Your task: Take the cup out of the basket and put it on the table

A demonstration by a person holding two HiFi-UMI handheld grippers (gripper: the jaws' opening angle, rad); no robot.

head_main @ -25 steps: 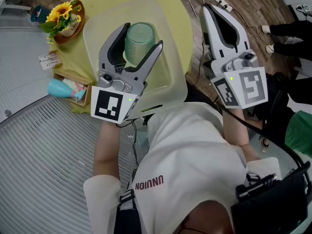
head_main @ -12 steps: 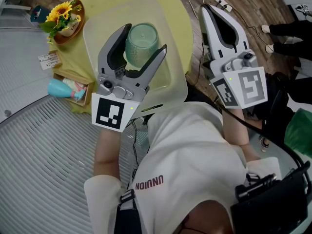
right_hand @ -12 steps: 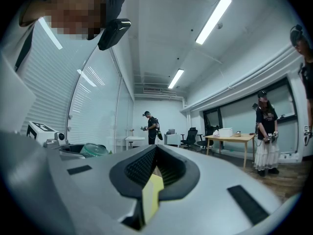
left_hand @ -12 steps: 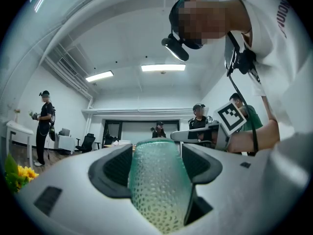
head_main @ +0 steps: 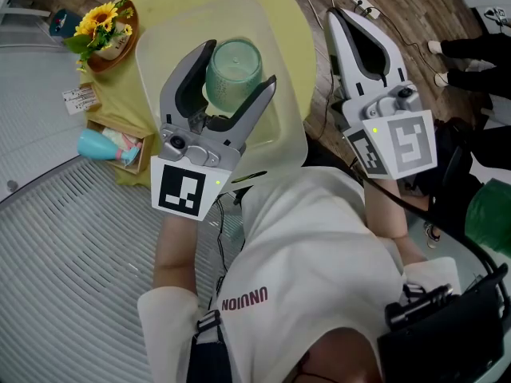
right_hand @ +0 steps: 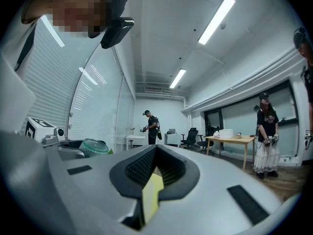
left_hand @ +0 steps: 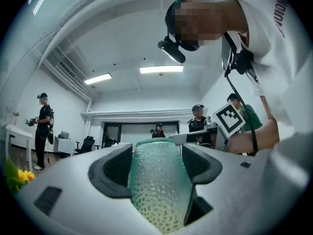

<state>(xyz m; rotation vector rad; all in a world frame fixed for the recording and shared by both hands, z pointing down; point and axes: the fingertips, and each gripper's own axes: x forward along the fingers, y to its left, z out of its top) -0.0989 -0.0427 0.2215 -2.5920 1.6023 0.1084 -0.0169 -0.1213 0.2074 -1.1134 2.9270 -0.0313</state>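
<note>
A green dimpled glass cup (head_main: 233, 65) hangs above the pale see-through basket (head_main: 160, 50) on the yellow-clothed round table (head_main: 299, 22). My left gripper (head_main: 237, 68) is shut on the cup, one jaw pressing each side. In the left gripper view the cup (left_hand: 159, 185) fills the gap between both pads of the left gripper (left_hand: 157, 155). To the right, off the table and over the wood floor, my right gripper (head_main: 337, 16) is shut with nothing in it. In the right gripper view its jaws (right_hand: 156, 153) meet, and the cup (right_hand: 93, 147) shows at the far left.
Sunflowers in a wooden bowl (head_main: 105, 26) sit at the table's left edge, near a small card (head_main: 80, 96) and a box holding a light-blue object (head_main: 102, 144). A power strip with cables (head_main: 361, 5) lies on the floor. A person's legs (head_main: 471, 50) are at the right.
The left gripper has lifted slightly with the cup, which now looks a little larger and nearer the camera. The right gripper has hardly moved.
</note>
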